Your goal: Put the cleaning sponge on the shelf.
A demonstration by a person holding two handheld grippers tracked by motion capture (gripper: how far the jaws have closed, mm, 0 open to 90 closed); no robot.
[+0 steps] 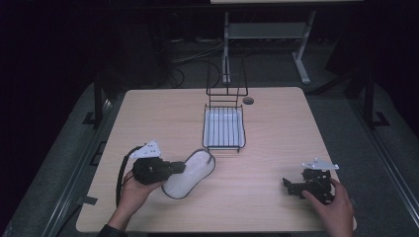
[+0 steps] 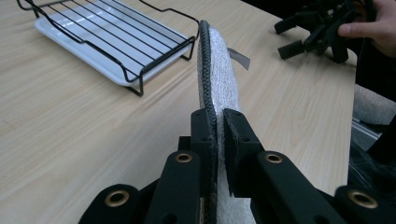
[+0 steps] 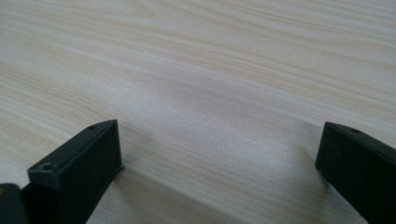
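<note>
A white, oval fabric pad with a black edge point(image 1: 191, 174) is held on its edge above the wooden table point(image 1: 281, 123), left of centre. My left gripper point(image 1: 181, 169) is shut on its near end. In the left gripper view both jaws pinch the pad point(image 2: 220, 70) at its black rim, with my left gripper point(image 2: 218, 125) tight on it and a small grey tag sticking out on the far side. My right gripper point(image 1: 289, 186) rests low at the table's right front, held by a hand. It stands open in the right gripper view point(image 3: 219, 144), with bare wood between the jaws.
A black wire rack point(image 1: 224, 127) sits over a white tray point(image 2: 88, 51) at the table's middle back, with a tall wire frame behind it. A round cable hole point(image 1: 248, 100) lies beside it. Beyond the table stand a desk's legs and cables on the floor.
</note>
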